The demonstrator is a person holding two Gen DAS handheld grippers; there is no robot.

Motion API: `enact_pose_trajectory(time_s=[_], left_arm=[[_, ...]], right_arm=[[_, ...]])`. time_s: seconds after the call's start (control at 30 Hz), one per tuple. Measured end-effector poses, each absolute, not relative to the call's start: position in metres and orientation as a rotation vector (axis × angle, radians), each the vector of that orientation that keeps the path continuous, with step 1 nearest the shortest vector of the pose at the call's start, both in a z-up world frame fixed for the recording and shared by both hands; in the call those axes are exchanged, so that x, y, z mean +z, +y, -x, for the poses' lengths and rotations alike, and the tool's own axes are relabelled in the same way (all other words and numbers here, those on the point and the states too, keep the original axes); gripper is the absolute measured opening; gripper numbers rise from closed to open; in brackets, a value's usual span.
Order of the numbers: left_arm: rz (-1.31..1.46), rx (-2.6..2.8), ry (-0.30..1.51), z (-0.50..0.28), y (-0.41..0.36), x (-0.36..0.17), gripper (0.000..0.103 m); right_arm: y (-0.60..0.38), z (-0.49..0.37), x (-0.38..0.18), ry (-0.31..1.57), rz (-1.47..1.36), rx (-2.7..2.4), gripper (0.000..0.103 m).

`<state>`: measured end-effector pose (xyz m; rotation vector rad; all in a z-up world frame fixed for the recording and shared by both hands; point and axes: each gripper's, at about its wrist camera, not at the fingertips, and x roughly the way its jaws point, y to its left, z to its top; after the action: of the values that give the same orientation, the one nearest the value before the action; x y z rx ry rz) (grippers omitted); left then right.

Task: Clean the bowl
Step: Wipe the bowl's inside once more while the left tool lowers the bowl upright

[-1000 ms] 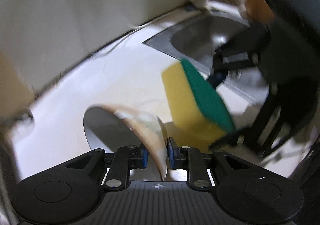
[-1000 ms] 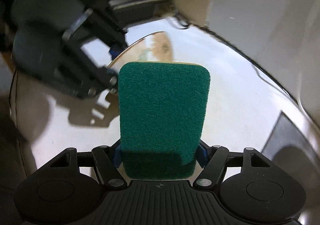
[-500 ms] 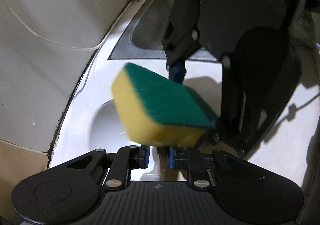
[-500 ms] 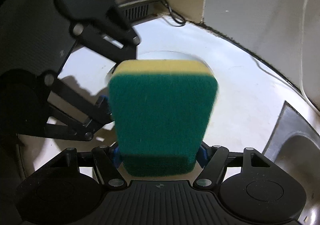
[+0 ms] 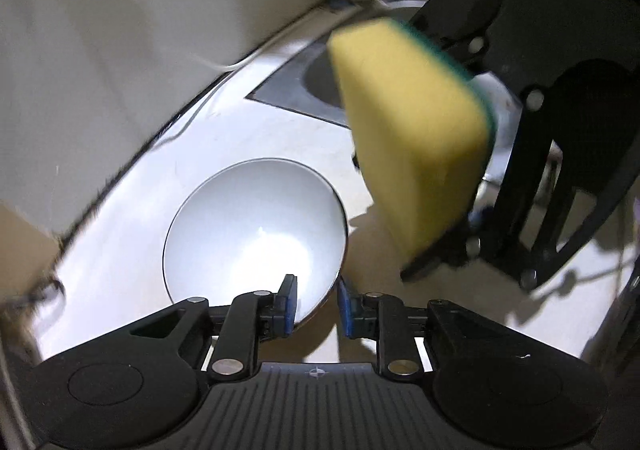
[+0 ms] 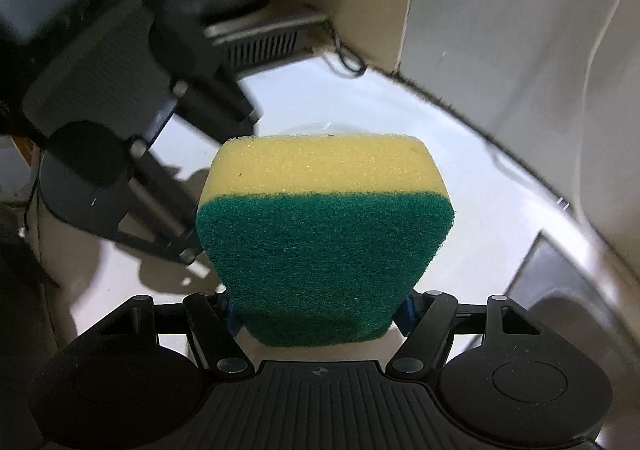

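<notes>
A white bowl (image 5: 256, 238) sits upright on the white counter (image 5: 132, 250), its inside facing up. My left gripper (image 5: 317, 306) straddles the near rim, one pad inside the bowl and one outside. Its jaws are opening, and a small gap shows on both sides of the rim. Right of the bowl and above the counter hangs a yellow sponge with a green scouring face (image 5: 412, 138). My right gripper (image 6: 320, 314) is shut on the sponge (image 6: 324, 234), which hides most of the bowl in the right wrist view. The left gripper's body (image 6: 160, 186) shows at the left there.
A steel sink (image 5: 320, 86) is set into the counter beyond the bowl, also seen as the sink (image 6: 560, 282) at right. A thin cable (image 5: 208, 66) runs along the pale wall. A vented appliance (image 6: 260, 42) stands at the counter's far end.
The bowl was held tilted on its edge; now it rests flat on the counter and the left jaws have spread. The sponge has lifted off to the right of the bowl.
</notes>
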<state>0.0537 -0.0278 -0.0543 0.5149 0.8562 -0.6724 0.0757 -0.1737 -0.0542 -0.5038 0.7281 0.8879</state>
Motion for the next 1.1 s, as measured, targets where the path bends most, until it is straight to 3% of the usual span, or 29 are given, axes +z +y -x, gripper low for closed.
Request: enact_pose_trajectory(time_s=[0.1,0.4,0.63,0.77,1.1], left_arm=[[-0.424,-0.639,0.840,-0.049,-0.012,-0.053,0.036],[-0.140,-0.597,0.769,-0.042,0.033,-0.028,0.045],[-0.031,-0.517,0.764,-0.057,0.041,-0.032,0.051],[-0.028,-0.471,0.786,-0.073,0.036,-0.040,0.053],[-0.090,-0.362,0.772,-0.073,0.027,-0.044,0.069]], right_arm=[[-0.159,-0.081,-0.045,0.718,0.545,0.865,0.069],[-0.129,-0.082,-0.049,0.695,0.617,0.834,0.070],[-0.148,-0.083,-0.049,0.677,0.353,0.810,0.070],[-0.148,-0.083,-0.058,0.703,0.257,0.784,0.070],[-0.114,-0.074,-0.066,0.634,0.484,0.705,0.070]])
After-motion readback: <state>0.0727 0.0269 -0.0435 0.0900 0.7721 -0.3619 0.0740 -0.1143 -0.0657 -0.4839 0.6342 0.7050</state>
